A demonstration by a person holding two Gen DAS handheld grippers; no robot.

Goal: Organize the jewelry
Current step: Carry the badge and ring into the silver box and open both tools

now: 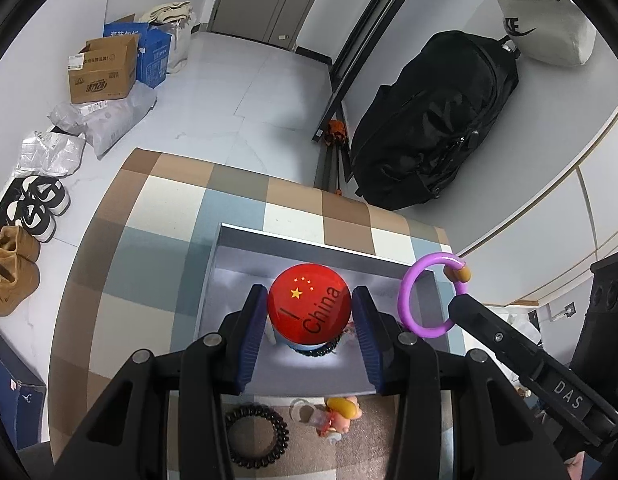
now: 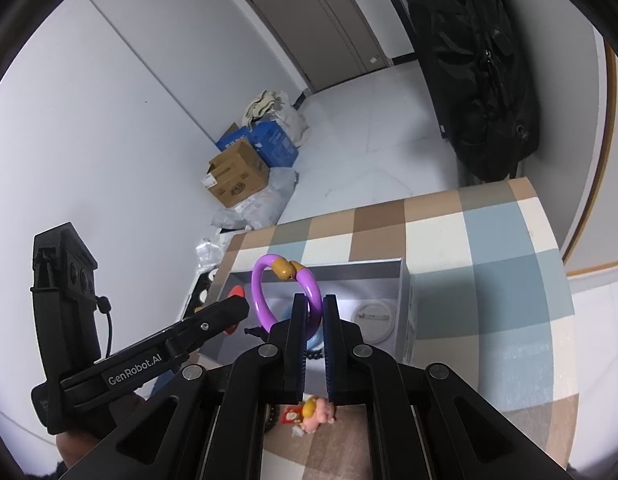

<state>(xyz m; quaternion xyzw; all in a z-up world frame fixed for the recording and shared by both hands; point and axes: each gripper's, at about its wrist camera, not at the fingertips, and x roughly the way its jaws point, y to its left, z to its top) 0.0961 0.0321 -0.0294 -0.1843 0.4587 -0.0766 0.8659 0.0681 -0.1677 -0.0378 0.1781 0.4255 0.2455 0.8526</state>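
Observation:
My left gripper (image 1: pixel 310 312) is shut on a round red badge (image 1: pixel 309 306) with a flag and "I China", held above a grey open box (image 1: pixel 269 238). My right gripper (image 2: pixel 312 306) is shut on a purple ring bracelet (image 2: pixel 265 284) with an orange-brown bead, held over the box's left part; the bracelet also shows in the left wrist view (image 1: pixel 407 292). Inside the box lie a white round badge (image 2: pixel 373 312), a blue item and dark beads, mostly hidden. A black spiral hair tie (image 1: pixel 256 436) and a small pink figure charm (image 1: pixel 341 412) lie on the table in front of the box.
The table has a checked cloth (image 1: pixel 169 208) in brown, cream and blue. On the floor are cardboard boxes (image 1: pixel 103 70), plastic bags, shoes (image 1: pixel 39 204) and a large black bag (image 1: pixel 433 120) against the wall.

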